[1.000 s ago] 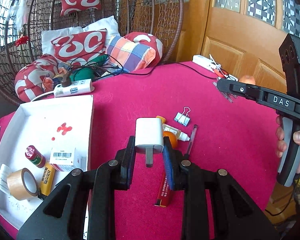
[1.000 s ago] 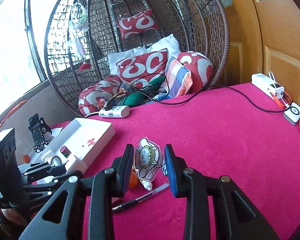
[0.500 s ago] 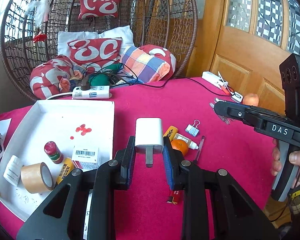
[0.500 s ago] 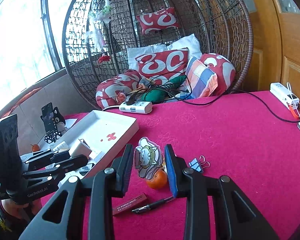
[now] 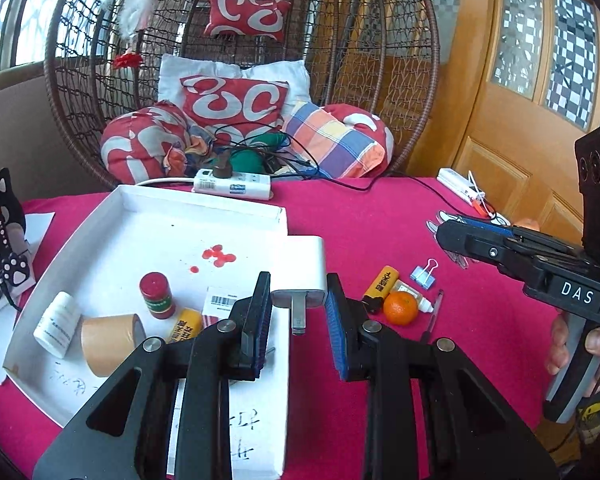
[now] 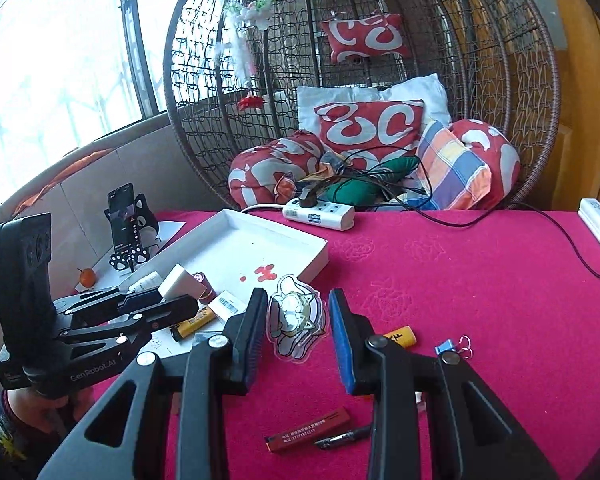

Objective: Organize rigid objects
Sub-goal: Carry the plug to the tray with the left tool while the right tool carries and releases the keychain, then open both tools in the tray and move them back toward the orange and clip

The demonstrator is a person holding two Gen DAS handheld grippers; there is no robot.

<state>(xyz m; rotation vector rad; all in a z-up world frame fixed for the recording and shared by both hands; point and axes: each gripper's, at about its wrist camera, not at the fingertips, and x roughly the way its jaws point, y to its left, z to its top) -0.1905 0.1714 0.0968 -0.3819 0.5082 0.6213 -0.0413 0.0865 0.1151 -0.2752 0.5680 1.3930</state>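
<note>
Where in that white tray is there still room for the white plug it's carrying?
The tray's far half is bare, between the back wall and the red stain. Its near left end is crowded: pill bottle, tape roll, red-capped bottle, yellow lighter. The left gripper holds the charger.

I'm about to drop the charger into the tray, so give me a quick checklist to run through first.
1. Left gripper grips the charger: ok, it sits between both pads.
2. Charger fully over the tray: cannot tell; in the left wrist view it lines up with the right rim.
3. Bare floor in the tray to land on: ok, the far half is open.
4. Drop spot clear of the tape and red bottle: ok if you aim for the far half.
5. Right gripper out of the way: ok, it is off to the side, holding the charm.
</note>
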